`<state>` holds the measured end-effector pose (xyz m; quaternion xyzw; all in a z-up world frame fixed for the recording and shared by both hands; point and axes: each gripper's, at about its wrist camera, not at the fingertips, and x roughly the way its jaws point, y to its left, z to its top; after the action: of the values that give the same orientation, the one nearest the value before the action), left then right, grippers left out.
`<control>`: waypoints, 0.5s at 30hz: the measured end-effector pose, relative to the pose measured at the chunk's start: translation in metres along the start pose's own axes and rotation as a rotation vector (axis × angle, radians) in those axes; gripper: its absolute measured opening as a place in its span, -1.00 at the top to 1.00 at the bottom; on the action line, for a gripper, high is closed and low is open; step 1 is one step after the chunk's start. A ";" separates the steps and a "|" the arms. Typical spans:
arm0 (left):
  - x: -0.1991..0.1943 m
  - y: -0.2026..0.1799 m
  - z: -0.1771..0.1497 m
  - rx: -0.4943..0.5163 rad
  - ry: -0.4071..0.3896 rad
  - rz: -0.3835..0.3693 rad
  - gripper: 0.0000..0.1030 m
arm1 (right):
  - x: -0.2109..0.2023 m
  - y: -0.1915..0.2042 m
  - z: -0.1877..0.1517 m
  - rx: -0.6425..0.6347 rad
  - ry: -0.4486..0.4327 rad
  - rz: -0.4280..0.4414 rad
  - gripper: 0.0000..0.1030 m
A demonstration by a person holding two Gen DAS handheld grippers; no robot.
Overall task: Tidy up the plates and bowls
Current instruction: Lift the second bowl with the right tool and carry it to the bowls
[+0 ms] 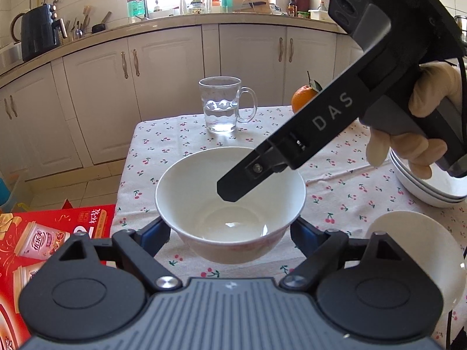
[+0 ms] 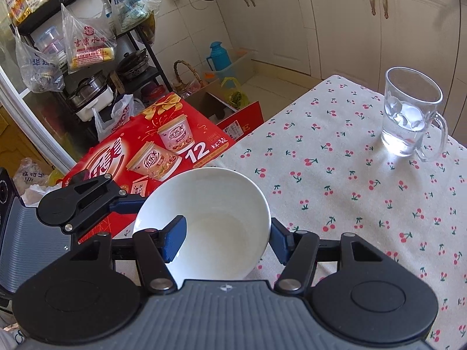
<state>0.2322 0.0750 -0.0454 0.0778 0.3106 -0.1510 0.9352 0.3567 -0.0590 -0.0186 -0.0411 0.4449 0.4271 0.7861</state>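
Note:
A white bowl [image 1: 230, 201] is held a little above the cherry-print tablecloth [image 1: 344, 180]. My left gripper [image 1: 230, 233] is shut on the white bowl, with a blue pad on each side of its wall. In the right wrist view the same bowl [image 2: 204, 224] sits between my right gripper's [image 2: 224, 239] fingers; the left pad [image 2: 175, 242] is inside the bowl and the right pad [image 2: 280, 242] outside its rim. My right gripper's finger [image 1: 262, 172] reaches over the bowl in the left wrist view. Stacked white plates [image 1: 423, 186] lie at the right. Another white bowl [image 1: 420, 250] stands at the near right.
A glass mug with water [image 1: 223, 105] stands at the table's far side, also in the right wrist view [image 2: 408, 116]. An orange [image 1: 303, 97] lies behind my right gripper. A red carton [image 2: 151, 145] stands left of the table. Kitchen cabinets [image 1: 163, 87] are behind.

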 end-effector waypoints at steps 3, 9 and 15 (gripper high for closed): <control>-0.011 -0.009 -0.002 -0.001 -0.007 -0.012 -0.72 | -0.012 0.008 -0.010 0.002 -0.012 -0.005 -0.29; -0.031 -0.027 -0.003 0.013 -0.021 -0.024 -0.72 | -0.037 0.022 -0.028 -0.007 -0.031 -0.024 -0.29; -0.049 -0.046 -0.005 0.014 -0.025 -0.045 -0.72 | -0.060 0.033 -0.047 -0.001 -0.052 -0.035 -0.29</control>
<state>0.1769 0.0443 -0.0222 0.0754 0.2995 -0.1750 0.9349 0.2878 -0.0971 0.0073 -0.0384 0.4234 0.4145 0.8046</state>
